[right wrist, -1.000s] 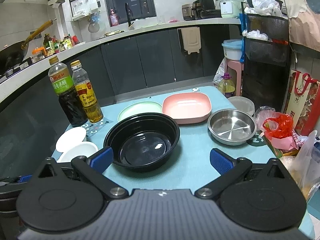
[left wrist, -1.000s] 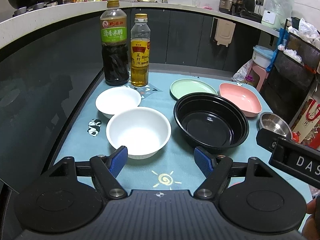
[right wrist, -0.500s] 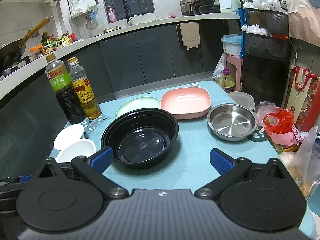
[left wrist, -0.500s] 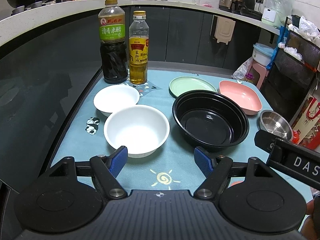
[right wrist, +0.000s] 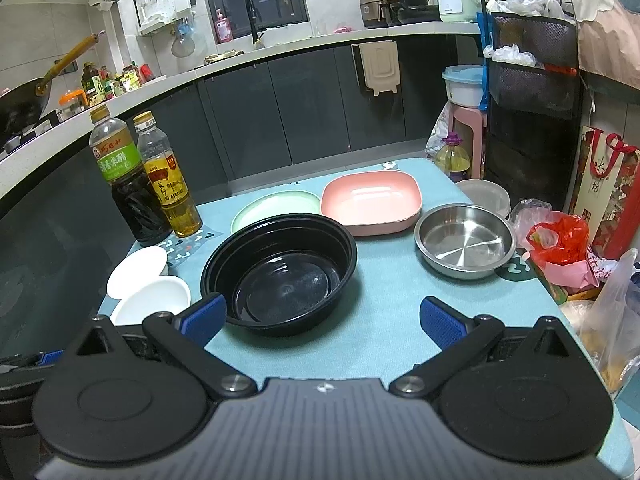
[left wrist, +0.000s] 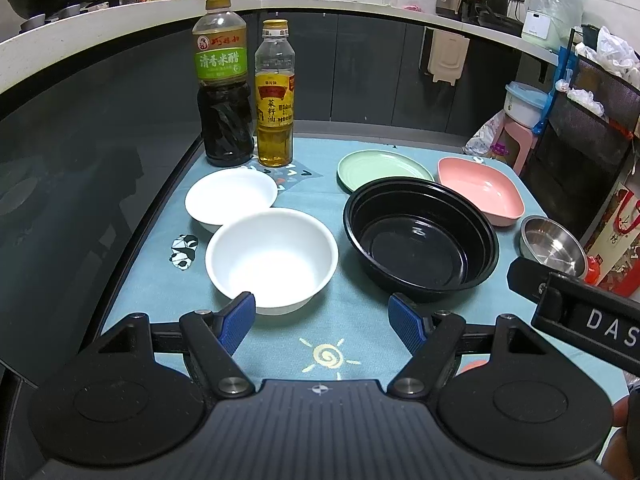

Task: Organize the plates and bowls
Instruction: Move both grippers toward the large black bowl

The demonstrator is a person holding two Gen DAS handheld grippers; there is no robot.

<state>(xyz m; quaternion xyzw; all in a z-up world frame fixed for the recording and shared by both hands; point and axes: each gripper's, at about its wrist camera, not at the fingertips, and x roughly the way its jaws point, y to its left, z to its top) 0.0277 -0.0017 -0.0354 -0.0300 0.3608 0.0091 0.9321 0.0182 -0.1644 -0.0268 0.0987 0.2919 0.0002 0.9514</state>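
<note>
On the teal mat stand a white bowl (left wrist: pixel 272 258), a smaller white dish (left wrist: pixel 231 198) behind it, a large black bowl (left wrist: pixel 420 238), a green plate (left wrist: pixel 382 166), a pink square dish (left wrist: pixel 480 188) and a steel bowl (left wrist: pixel 554 244). My left gripper (left wrist: pixel 323 322) is open and empty, just in front of the white bowl. My right gripper (right wrist: pixel 322 320) is open and empty, in front of the black bowl (right wrist: pixel 280 272), with the steel bowl (right wrist: pixel 464 240), pink dish (right wrist: pixel 372 200) and green plate (right wrist: pixel 276 206) beyond.
Two bottles, dark vinegar (left wrist: pixel 224 88) and yellow oil (left wrist: pixel 275 96), stand at the mat's back left. A red bag (right wrist: pixel 560 240) and plastic bags crowd the right edge. A clear lidded container (right wrist: pixel 486 196) sits behind the steel bowl. A dark cabinet wall runs along the left.
Both grippers have drifted slightly; the view of the dishes has shifted a little. Nothing was grasped or moved.
</note>
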